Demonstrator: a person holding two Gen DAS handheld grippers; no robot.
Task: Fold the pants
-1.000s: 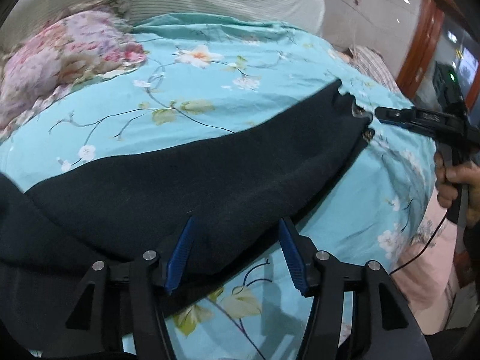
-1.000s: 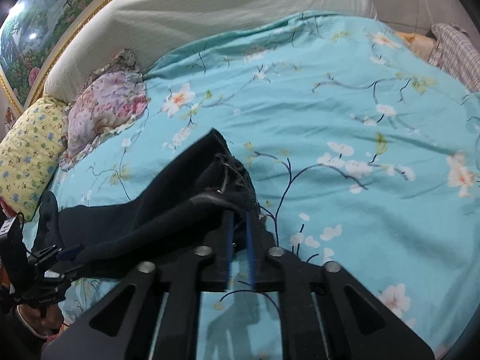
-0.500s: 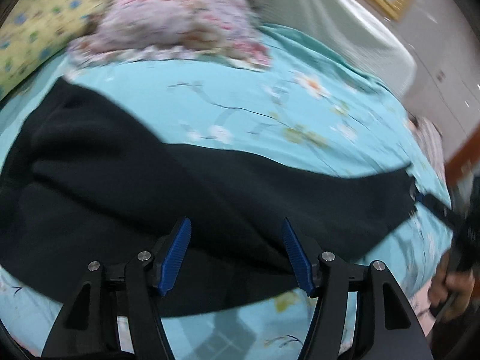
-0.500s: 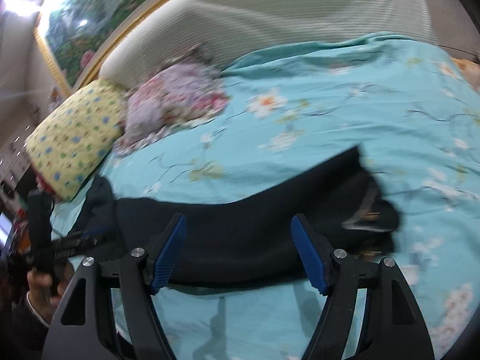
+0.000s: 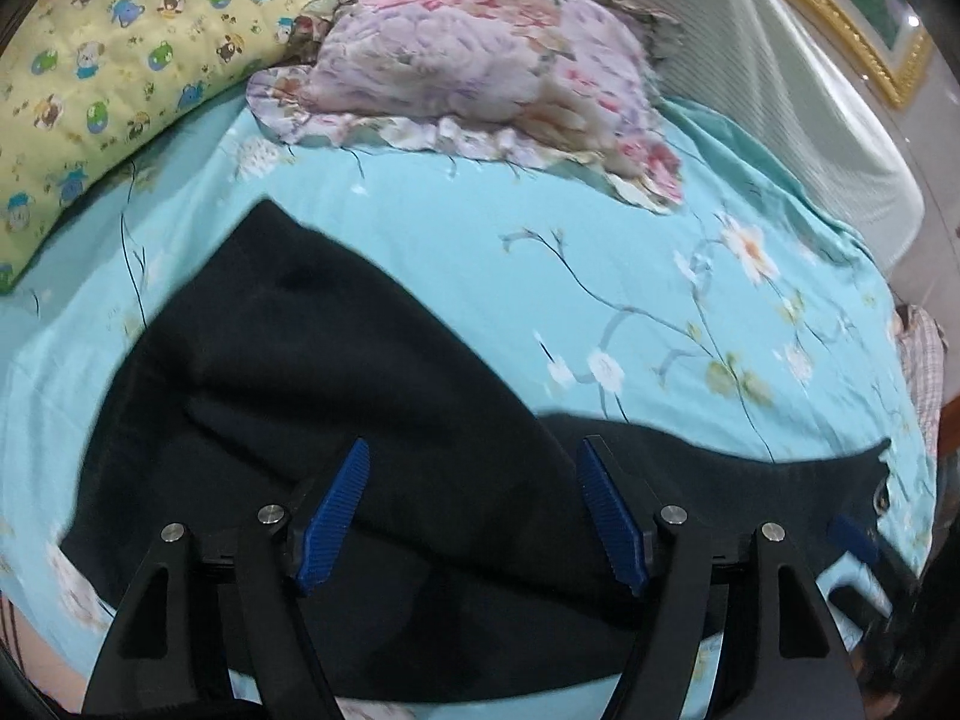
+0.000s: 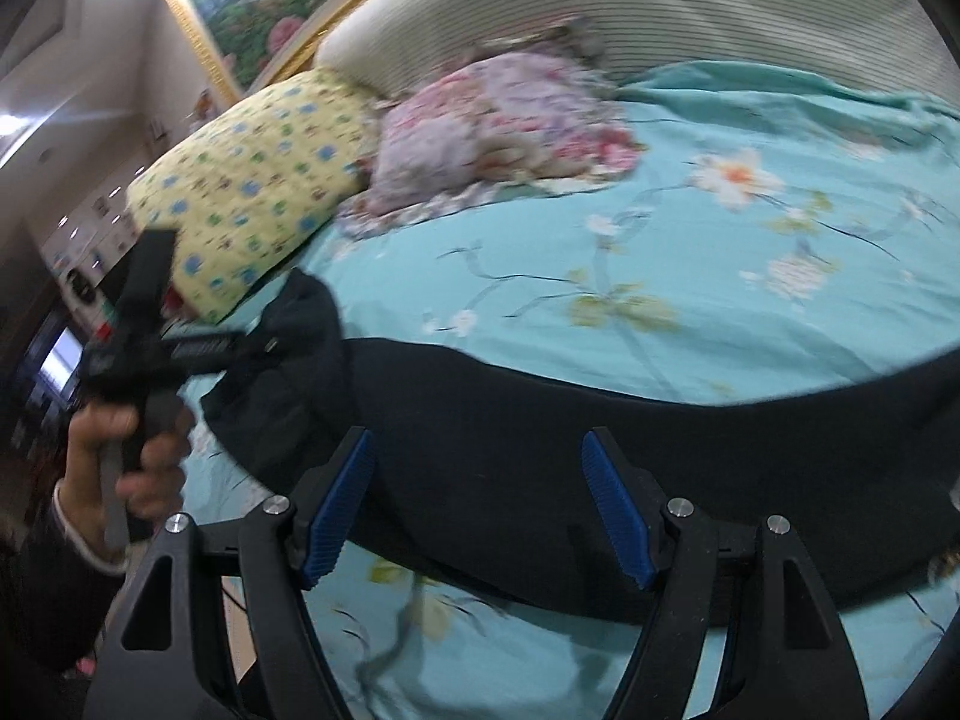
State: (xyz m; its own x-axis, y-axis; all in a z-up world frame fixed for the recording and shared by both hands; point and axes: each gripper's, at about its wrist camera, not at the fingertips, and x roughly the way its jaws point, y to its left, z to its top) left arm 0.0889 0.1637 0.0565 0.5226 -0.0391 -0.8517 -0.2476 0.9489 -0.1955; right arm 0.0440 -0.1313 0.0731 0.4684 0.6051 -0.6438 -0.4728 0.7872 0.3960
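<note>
Dark navy pants (image 5: 336, 396) lie stretched along the near side of a bed with a turquoise flowered sheet (image 5: 540, 276). They also show in the right wrist view (image 6: 600, 420) as a long dark band. My left gripper (image 5: 474, 510) is open and empty, just above the wide left part of the pants. It also shows in the right wrist view (image 6: 252, 345), held by a hand at the pants' left end. My right gripper (image 6: 480, 510) is open and empty above the middle of the pants. One of its blue fingers (image 5: 852, 540) shows at the left wrist view's right edge.
A yellow cartoon-print pillow (image 5: 120, 54) and a pink flowered pillow (image 5: 480, 54) lie at the head of the bed by the striped white headboard (image 6: 660, 18). A gold-framed painting (image 6: 240, 18) hangs above. Plaid cloth (image 5: 924, 360) lies at the far right.
My right gripper has opened and let go of the pants' right end, then swung left toward their middle. My left gripper has turned left toward the pillows, staying open.
</note>
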